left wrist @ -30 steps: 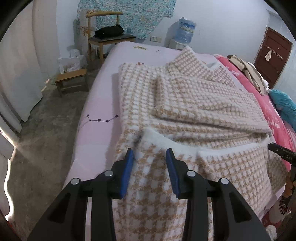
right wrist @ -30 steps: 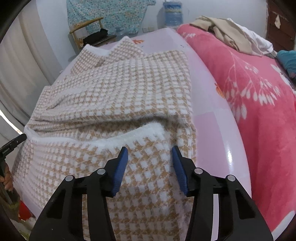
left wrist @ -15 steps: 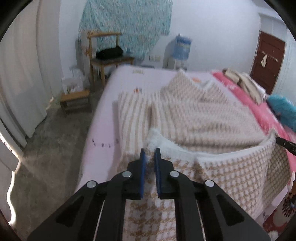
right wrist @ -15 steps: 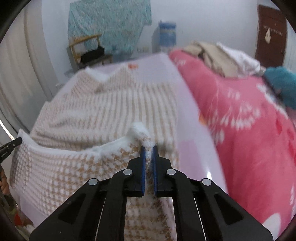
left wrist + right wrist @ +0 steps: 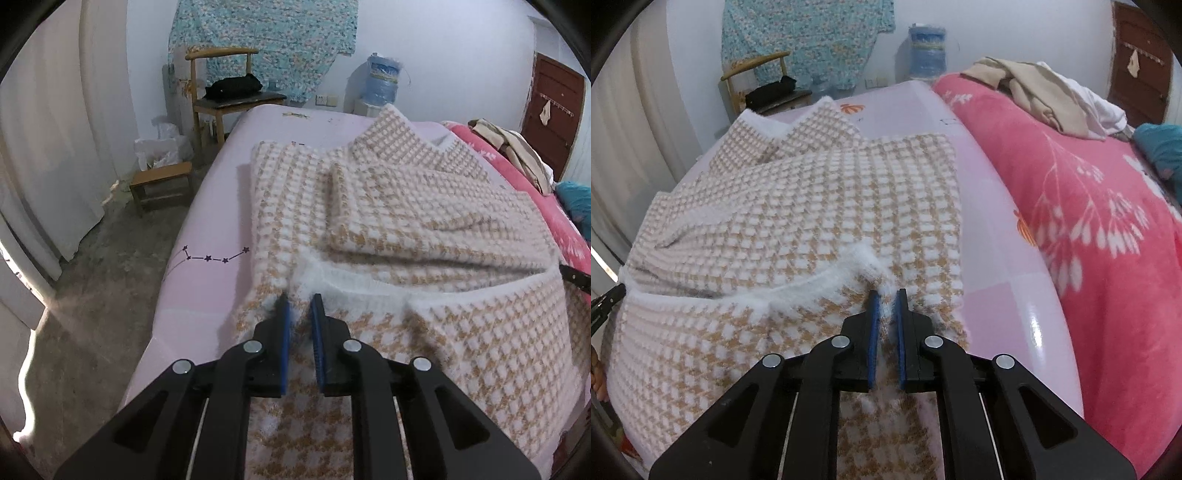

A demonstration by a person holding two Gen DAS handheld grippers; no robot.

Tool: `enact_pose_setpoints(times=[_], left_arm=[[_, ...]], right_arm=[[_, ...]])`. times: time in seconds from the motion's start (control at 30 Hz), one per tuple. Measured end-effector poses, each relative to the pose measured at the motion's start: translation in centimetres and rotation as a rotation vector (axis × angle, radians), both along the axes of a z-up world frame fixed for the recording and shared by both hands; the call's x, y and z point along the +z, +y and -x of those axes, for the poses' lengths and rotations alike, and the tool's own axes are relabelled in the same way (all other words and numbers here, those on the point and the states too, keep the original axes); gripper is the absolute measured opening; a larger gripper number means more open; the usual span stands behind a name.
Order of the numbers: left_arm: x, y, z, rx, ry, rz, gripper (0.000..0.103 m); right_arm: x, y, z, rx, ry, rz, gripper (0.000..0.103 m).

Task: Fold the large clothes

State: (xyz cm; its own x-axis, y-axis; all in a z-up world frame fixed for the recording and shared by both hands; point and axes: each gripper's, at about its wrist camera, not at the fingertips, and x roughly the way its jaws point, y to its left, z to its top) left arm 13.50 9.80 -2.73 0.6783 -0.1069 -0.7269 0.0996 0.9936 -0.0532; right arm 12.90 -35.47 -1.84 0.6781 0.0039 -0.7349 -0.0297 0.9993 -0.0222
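Observation:
A large tan-and-white houndstooth knit garment (image 5: 424,206) lies spread on the pink bed (image 5: 218,221), sleeves folded in across its body. My left gripper (image 5: 300,301) is shut on the left corner of its white fuzzy hem (image 5: 354,284), held up off the bed. My right gripper (image 5: 885,295) is shut on the right corner of the same hem (image 5: 812,284). The garment also shows in the right wrist view (image 5: 812,206). The hem stretches between both grippers over the garment's lower part.
A red floral blanket (image 5: 1089,221) covers the bed's right side, with a pile of beige and white clothes (image 5: 1045,92) on it. A wooden chair (image 5: 225,96), a low stool (image 5: 162,184) and a water jug (image 5: 382,83) stand beyond the bed's left side and head.
Both grippers closed from open onto the hem corners, lifted them, and have now carried the hem forward over the garment, lower than half a second ago.

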Motion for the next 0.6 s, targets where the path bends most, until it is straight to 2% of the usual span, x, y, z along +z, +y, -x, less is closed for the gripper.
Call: enact_pose_setpoints(times=[0.03,0.07,0.13,0.17,0.23,0.33,0.4,0.47,0.53,0.6], left_arm=[[0.4,0.2,0.0,-0.005,0.002,0.016,0.014],[0.6,0.3,0.1,-0.007,0.001,0.025,0.018],[1.8,0.5,0.6,-0.001,-0.019,0.03,0.028],[2.5,0.6,1.0,0.004,-0.043,0.028,0.032],[4.4,0.5,2.3,-0.012,-0.098,0.029,0.034],[6.7,-0.7,4.8,-0.138,-0.126,0.103,0.034],[6.7,-2.6,6.4,-0.289,-0.068,0.186,0.034],[5.6,-5.0,8.0,-0.429,0.011,0.238,0.034],[4.2,-7.0,9.0,-0.522,0.087,0.259,0.034],[2.3,-9.2,10.0,-0.589,0.154,0.22,0.034]], right_arm=[[0.4,-0.1,0.2,0.004,0.0,-0.018,0.023],[0.8,-0.3,0.5,0.004,-0.005,-0.025,0.04],[2.3,-0.5,1.8,-0.02,-0.055,-0.014,0.06],[3.1,-0.5,2.7,-0.016,-0.075,-0.022,0.06],[4.7,-0.4,5.1,-0.003,-0.1,-0.043,0.06],[5.7,0.9,8.7,0.06,-0.108,-0.052,0.06],[5.4,2.8,10.8,0.141,-0.076,-0.051,0.058],[4.5,5.2,12.6,0.225,-0.029,-0.028,0.05],[3.3,7.1,13.6,0.282,0.01,-0.008,0.044],[1.5,8.8,13.9,0.313,0.061,0.026,0.04]])
